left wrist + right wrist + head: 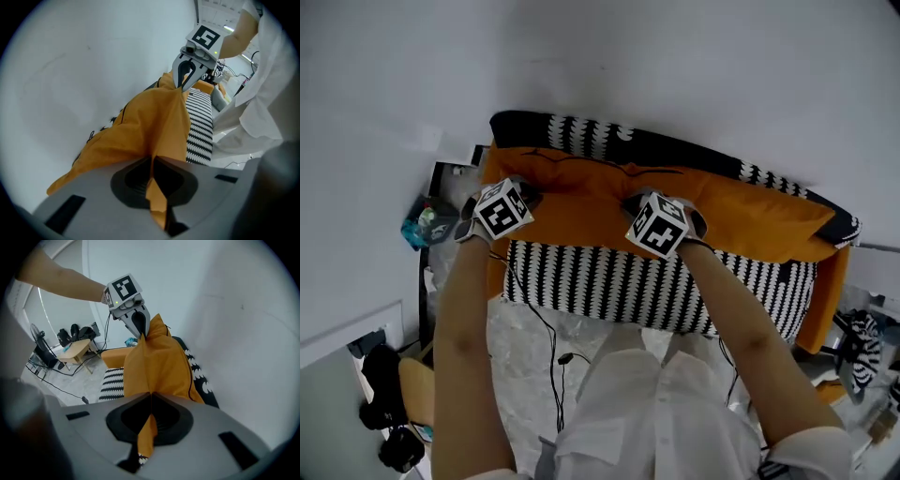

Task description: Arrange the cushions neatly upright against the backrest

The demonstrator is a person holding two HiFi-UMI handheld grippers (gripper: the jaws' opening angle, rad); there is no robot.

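An orange cushion (572,202) stands along the black-and-white backrest (675,148) of the sofa, lifted by its top edge. My left gripper (523,195) is shut on the cushion's left part, with orange fabric (140,126) pinched between the jaws (152,161). My right gripper (639,204) is shut on the same cushion further right, its jaws (151,401) clamped on a fold of the fabric (157,362). Each gripper shows in the other's view: the right gripper (183,80) and the left gripper (139,329). A second orange cushion (759,220) leans at the right.
The zigzag-patterned seat (609,281) lies below the cushions, with an orange armrest (825,300) at the right. A side table (431,225) with small items stands left of the sofa. A cable (553,347) runs over the floor. A white wall rises behind the sofa.
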